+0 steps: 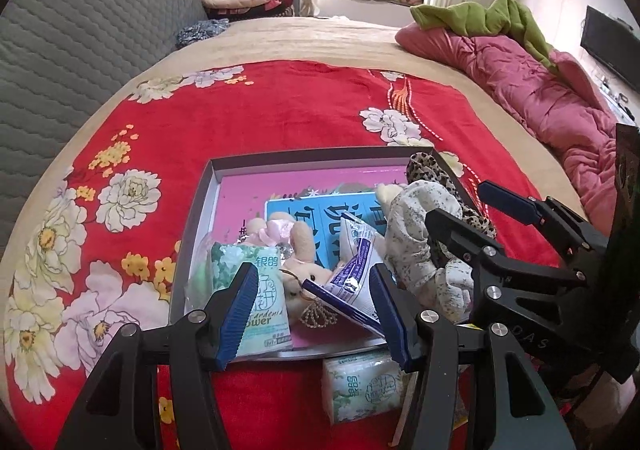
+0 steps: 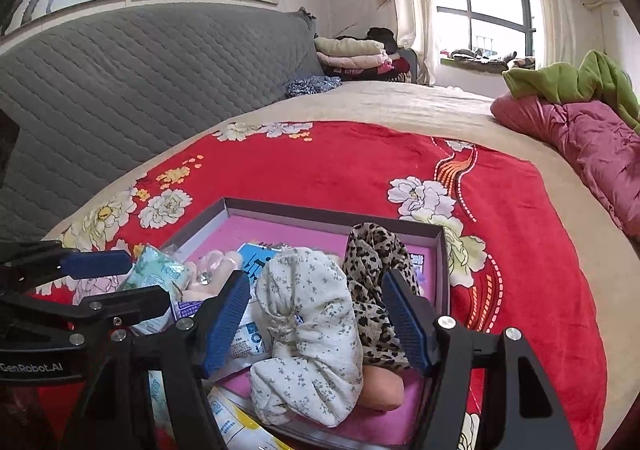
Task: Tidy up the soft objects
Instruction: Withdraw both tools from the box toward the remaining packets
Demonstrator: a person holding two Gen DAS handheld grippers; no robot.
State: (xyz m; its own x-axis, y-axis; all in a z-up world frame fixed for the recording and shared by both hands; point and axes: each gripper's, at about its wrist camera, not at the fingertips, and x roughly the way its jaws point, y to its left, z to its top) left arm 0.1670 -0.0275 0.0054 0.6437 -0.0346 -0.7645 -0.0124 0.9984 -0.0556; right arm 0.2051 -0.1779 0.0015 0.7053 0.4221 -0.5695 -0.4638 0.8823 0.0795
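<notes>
Mid-sort: shallow grey-walled box (image 1: 212, 185) with pink floor on a red floral blanket (image 1: 248, 109), already part-filled with soft items. Judged step: collecting the last loose pieces into the box.

Left gripper (image 1: 314, 310) hovering over the near edge of the box, jaws apart, nothing pinched; crumpled blue-white sachet (image 1: 352, 270) and plush bunny (image 1: 304, 250) seen between the fingers but below them, not clamped. Right gripper (image 2: 316, 324) likewise spread wide above the box's right end, pads clear of the white floral-print cloth bundle (image 2: 312, 330) lying under it; no grip visible.

In the box: green tissue pack (image 1: 260, 290), glossy printed film, pillow-shaped; bunny, short beige pile, pink satin bow, bead chain; sachet, thin creased plastic; white bundle, cotton-like, gathered and knotted, lumpy; leopard-print fabric (image 2: 376, 262), limp, draped over the far right wall.

Still outside: second tissue pack (image 1: 360, 386), just beside the near wall of the box, on the blanket. Yellow-blue packet (image 2: 232, 422) at the bottom edge of the right view, in or out of the box unclear.

Next move probably calls for lowering the left gripper onto the outside pack, closing gently on its short sides (film slippery, contents squashy), lifting over the low wall. Leopard fabric may need tucking in.
</notes>
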